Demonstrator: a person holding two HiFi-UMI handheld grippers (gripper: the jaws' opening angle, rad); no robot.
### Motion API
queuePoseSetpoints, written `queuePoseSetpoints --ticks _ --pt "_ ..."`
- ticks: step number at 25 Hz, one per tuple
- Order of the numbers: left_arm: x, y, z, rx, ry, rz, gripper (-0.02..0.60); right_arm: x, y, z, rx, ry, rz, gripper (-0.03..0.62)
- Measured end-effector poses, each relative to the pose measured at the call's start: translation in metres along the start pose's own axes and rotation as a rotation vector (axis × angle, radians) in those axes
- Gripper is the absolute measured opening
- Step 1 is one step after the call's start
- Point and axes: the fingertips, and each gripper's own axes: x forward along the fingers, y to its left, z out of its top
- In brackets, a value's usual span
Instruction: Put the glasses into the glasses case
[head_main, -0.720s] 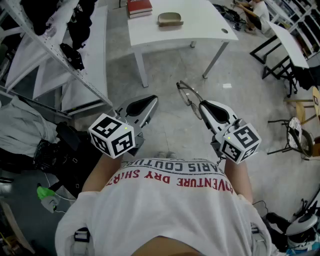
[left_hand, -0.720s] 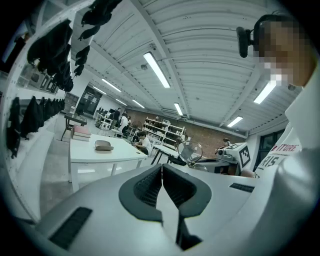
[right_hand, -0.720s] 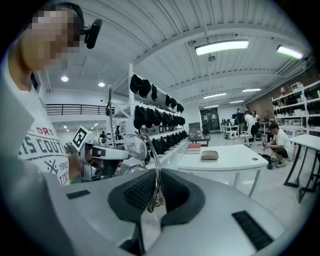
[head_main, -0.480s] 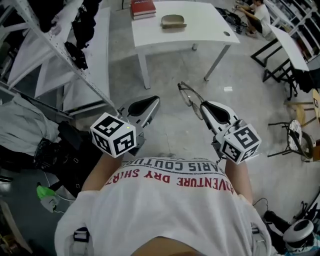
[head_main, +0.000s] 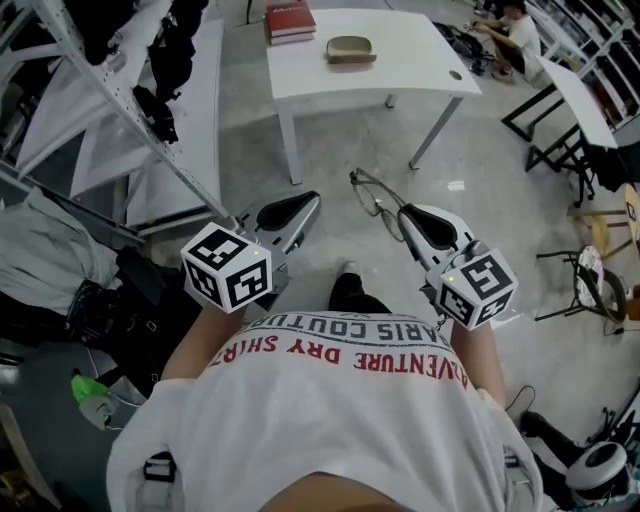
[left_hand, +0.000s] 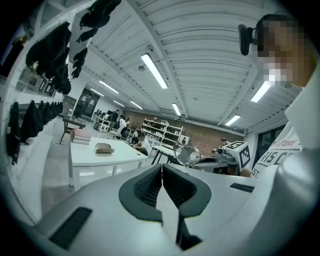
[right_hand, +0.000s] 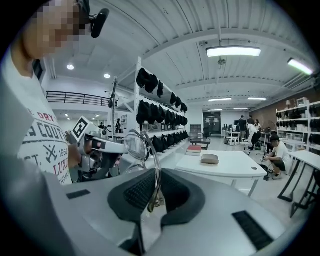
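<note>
left hand-held gripper (head_main: 303, 205): clenched on nothing. In the left gripper view its two ribbed pads (left_hand: 149, 186) meet along one line. You hold it out in front of your chest, above the floor.
right hand-held gripper (head_main: 404, 213): grasping the glasses (head_main: 368, 190) by one thin temple arm. In the right gripper view the wire runs up between the closed pads.
glasses: in the air, sticking out past the tip of your right hand-held gripper, with the lenses leaning toward your left one. They hang over the floor, well apart from the worktop.
glasses case (head_main: 350, 47): lying on the worktop ahead of you, well apart from both of your hand-held grippers. You cannot tell from here whether its lid is open.
worktop (head_main: 420, 60): white, on slanted legs, carrying the glasses case and the books.
books (head_main: 290, 20): a red stack near the worktop's far left corner, just beside the glasses case.
rack (head_main: 120, 110): on your left, with dark items hanging from it.
floor (head_main: 480, 200): grey, under both hand-held grippers; your shoe (head_main: 348, 268) shows between them.
</note>
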Motion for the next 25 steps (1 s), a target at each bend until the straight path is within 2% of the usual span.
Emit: queuePoseSetpoints --ticks 12,18,25 --pt "0.057 0.03 0.027 0.034 0.01 0.004 0.029 0.027 -0.065 0.013 0.021 -0.044 0.0 0.044" --pt "0.106 0.076 0.037 0.007 0.035 0.03 0.029 0.073 -0.119 0.013 0.044 -0.023 0.029 0.044" --pt "0.169 0.145 0.052 -0.051 0.052 0.053 0.029 0.141 -0.189 0.016 0.054 0.048 0.068 0.044"
